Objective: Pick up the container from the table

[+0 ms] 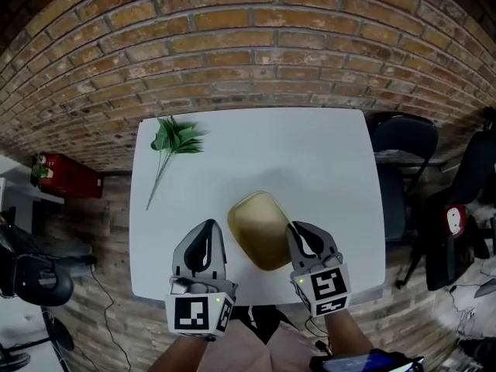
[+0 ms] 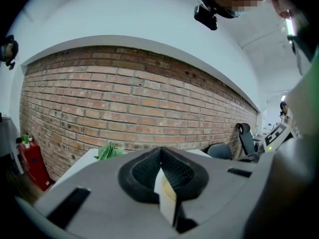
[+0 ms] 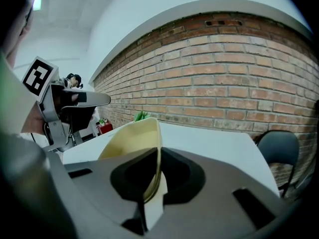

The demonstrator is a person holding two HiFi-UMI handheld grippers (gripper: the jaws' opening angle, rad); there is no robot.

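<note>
Beige plastic container (image 1: pixel 260 227): hangs tilted over near middle of white surface (image 1: pixel 310 153), close to front edge; cannot tell if clear of surface. Right tool (image 1: pixel 293 229): clamps container's right rim, thin wall squeezed between both pads, jaws nearly together on it. Seen from right tool: container's hollow side faces left, toward left tool (image 1: pixel 208 228); rim runs up out of the jaws. Left tool: jaws pressed together at tips, nothing gripped; sits just left of container, narrow strip of surface between, not touching it. Both pointed away from person, toward brick wall (image 1: pixel 256 45). Green leafy sprig (image 1: pixel 174 139): lies at far left corner of surface, well apart from container. Black chair (image 1: pixel 403 142): stands right of surface, beside wall. Red canister (image 2: pixel 31 161): on floor left of surface, by wall.
</note>
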